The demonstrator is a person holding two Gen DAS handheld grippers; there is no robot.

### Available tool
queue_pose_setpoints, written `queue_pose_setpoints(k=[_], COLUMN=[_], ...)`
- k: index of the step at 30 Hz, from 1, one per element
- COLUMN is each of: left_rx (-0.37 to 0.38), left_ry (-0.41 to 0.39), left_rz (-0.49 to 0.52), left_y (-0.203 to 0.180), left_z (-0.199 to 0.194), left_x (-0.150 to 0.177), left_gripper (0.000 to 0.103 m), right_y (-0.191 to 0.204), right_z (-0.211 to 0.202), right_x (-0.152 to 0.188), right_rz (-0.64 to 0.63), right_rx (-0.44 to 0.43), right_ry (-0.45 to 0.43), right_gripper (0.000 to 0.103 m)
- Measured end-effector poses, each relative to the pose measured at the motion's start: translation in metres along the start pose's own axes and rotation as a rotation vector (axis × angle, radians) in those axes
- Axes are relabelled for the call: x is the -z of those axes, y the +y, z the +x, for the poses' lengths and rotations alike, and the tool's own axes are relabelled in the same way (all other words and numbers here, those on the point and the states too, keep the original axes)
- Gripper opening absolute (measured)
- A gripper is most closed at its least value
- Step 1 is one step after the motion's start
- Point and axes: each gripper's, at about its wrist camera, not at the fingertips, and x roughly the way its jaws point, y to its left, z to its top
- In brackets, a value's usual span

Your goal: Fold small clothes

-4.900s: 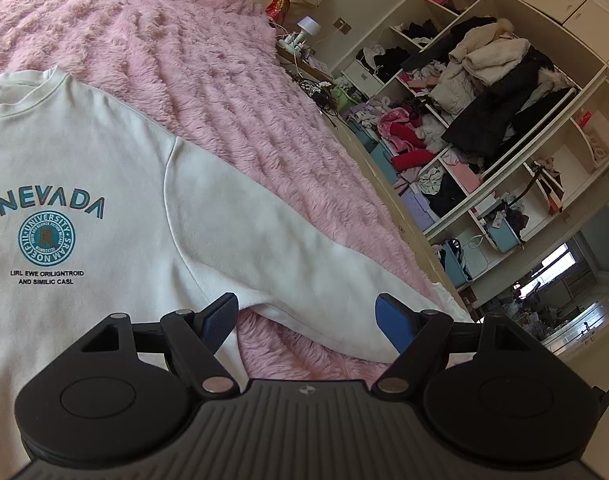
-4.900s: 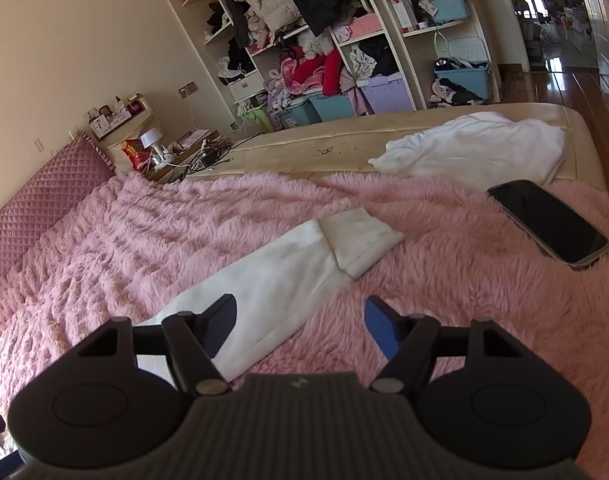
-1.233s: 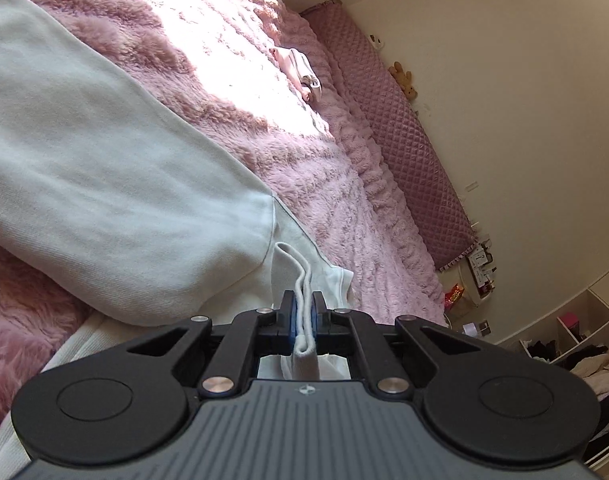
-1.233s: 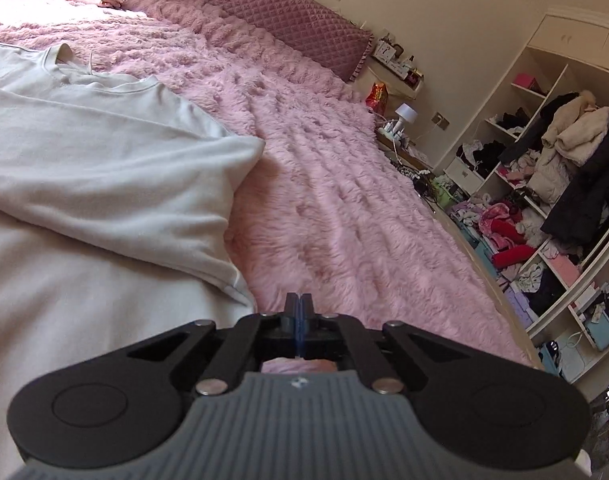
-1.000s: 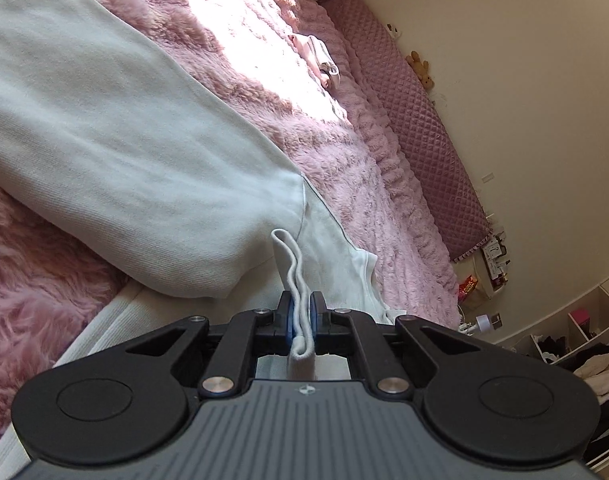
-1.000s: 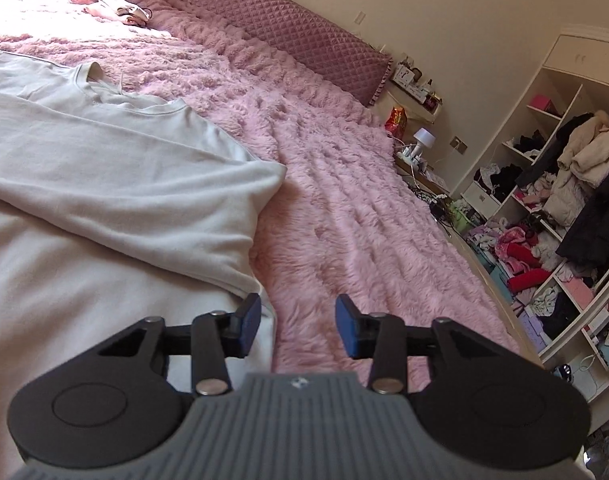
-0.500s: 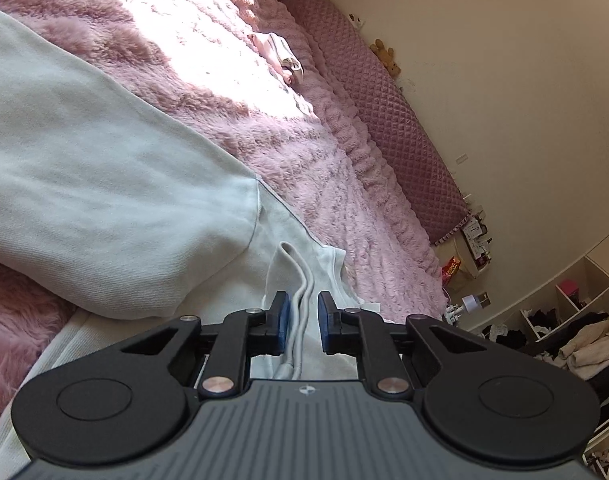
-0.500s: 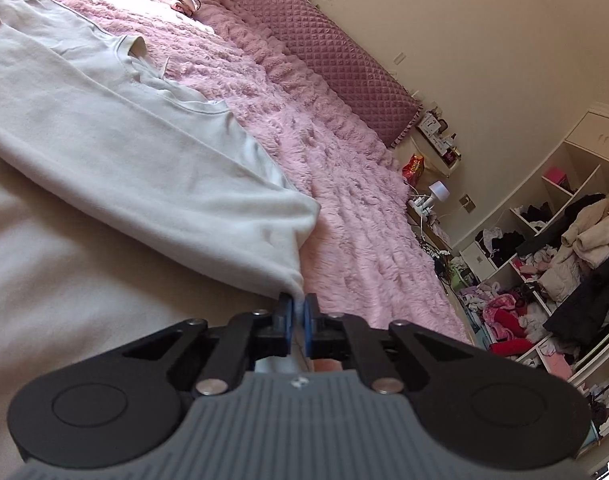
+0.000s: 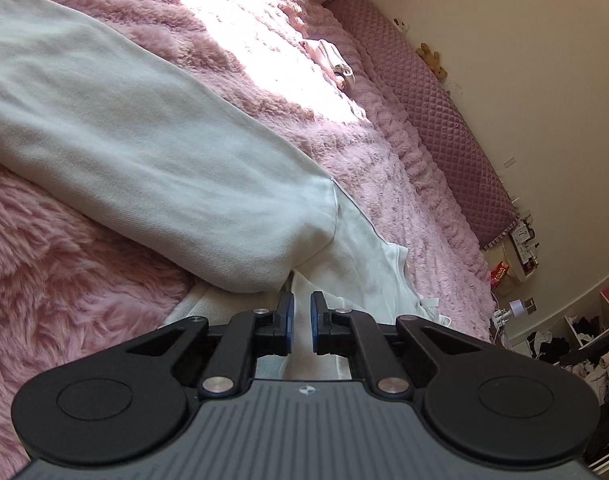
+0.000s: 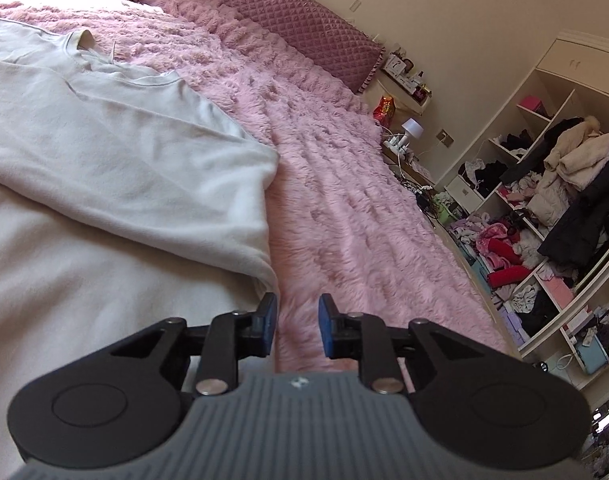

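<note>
Pink blanket (image 10: 344, 216) covers the bed. White sweatshirt (image 10: 104, 168) lies flat on it, sleeve (image 9: 144, 140) folded across. Left gripper (image 9: 300, 322): jaws slightly parted over the fabric, gripping nothing. Right gripper (image 10: 295, 322): jaws partly open, empty, at the sweatshirt's edge.

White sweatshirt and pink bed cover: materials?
White sweatshirt: looks like matte cotton-type jersey or fleece knit; fine ribbed weave shows on the sleeve. Pink bed cover: long-pile plush, probably synthetic faux fur; shaggy tufts in ridged rows.
</note>
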Motion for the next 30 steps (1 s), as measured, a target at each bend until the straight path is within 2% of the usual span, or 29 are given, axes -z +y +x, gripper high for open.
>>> queue_pose_setpoints(k=[3, 5, 6, 8, 10, 12, 16, 18, 20, 24, 26, 27, 30], left_rx=[0.044, 0.070, 0.077, 0.065, 0.081, 0.072, -0.008, -0.019, -0.011, 0.020, 0.032, 0.038, 0.022], left_ry=[-0.018, 0.001, 0.015, 0.043, 0.072, 0.101, 0.158, 0.173, 0.183, 0.165, 0.132, 0.109, 0.029], left_rz=[0.020, 0.051, 0.072, 0.095, 0.086, 0.095, 0.080, 0.080, 0.102, 0.123, 0.121, 0.108, 0.072], left_y=[-0.009, -0.017, -0.021, -0.027, -0.027, -0.026, -0.014, -0.008, -0.008, -0.015, -0.014, -0.011, 0.006], left_z=[-0.013, -0.014, -0.012, -0.006, 0.004, 0.013, 0.027, 0.029, 0.028, 0.004, -0.018, -0.034, -0.080], left_x=[-0.004, -0.003, -0.001, 0.005, 0.014, 0.019, 0.025, 0.026, 0.024, 0.013, 0.005, 0.000, -0.014], left_gripper=[0.007, 0.009, 0.013, 0.017, 0.018, 0.019, 0.019, 0.015, 0.015, 0.033, 0.042, 0.050, 0.062], right_y=[-0.002, 0.001, 0.006, 0.016, 0.027, 0.046, 0.061, 0.065, 0.068, 0.064, 0.065, 0.067, 0.081], right_z=[-0.023, -0.037, -0.046, -0.058, -0.067, -0.065, -0.038, -0.021, -0.012, -0.025, -0.043, -0.053, -0.085], right_x=[-0.007, -0.016, -0.022, -0.031, -0.039, -0.049, -0.058, -0.056, -0.052, -0.057, -0.065, -0.069, -0.081], right_rz=[0.043, 0.074, 0.083, 0.085, 0.081, 0.044, 0.081, 0.088, 0.090, 0.116, 0.133, 0.133, 0.136], right_rx=[-0.015, -0.060, -0.088, -0.133, -0.198, -0.226, -0.258, -0.263, -0.268, -0.266, -0.301, -0.318, -0.388], right_ry=[-0.045, -0.064, -0.078, -0.115, -0.172, -0.197, -0.096, -0.016, 0.035, 0.035, 0.000, -0.015, -0.060], right_gripper=[0.020, 0.027, 0.030, 0.039, 0.043, 0.042, 0.042, 0.042, 0.042, 0.042, 0.043, 0.043, 0.046])
